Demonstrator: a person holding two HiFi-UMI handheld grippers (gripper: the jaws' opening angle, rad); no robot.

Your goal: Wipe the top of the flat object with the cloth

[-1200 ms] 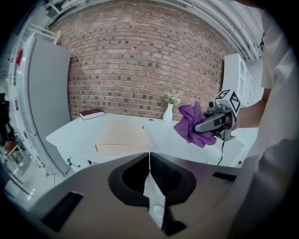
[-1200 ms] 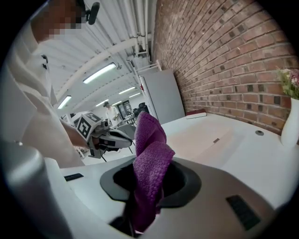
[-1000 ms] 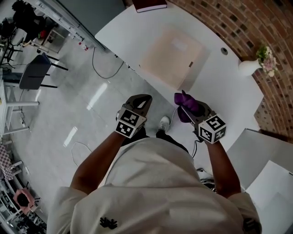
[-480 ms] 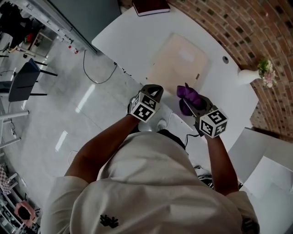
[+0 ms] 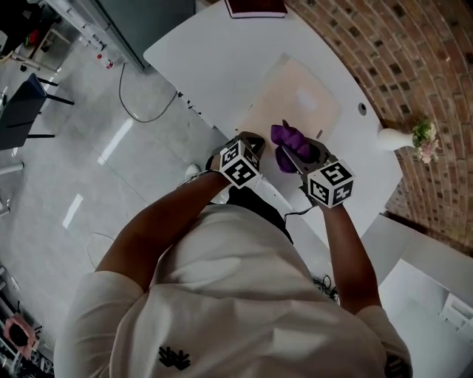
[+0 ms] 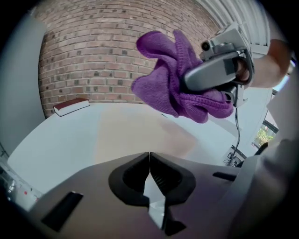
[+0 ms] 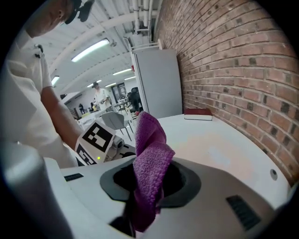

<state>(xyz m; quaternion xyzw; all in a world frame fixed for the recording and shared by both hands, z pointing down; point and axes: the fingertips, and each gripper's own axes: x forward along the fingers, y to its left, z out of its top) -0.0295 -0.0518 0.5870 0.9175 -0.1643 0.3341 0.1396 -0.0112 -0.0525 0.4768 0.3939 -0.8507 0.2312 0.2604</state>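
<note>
We take the pale flat board point(image 5: 295, 96), lying on the white table point(image 5: 214, 52), as our reference.

Right gripper point(image 5: 290, 153): the jaws are clamped on a purple cloth point(image 5: 288, 139). In the right gripper view a fold of it is pinched between them and rises in a bunch above the tips. In the head view the cloth sits over the board's near edge. The left gripper view shows it hanging in the air, clear of the board's surface.

Left gripper point(image 5: 250, 142): the jaws are closed together with nothing between them. It is positioned just beside the board's near left corner, pointing across the board.

Other items: a dark red book point(image 5: 255, 7) lies well beyond the board's far left side. A white vase point(image 5: 392, 139) with flowers stands to the board's right, close to the brick wall point(image 5: 399, 52).
</note>
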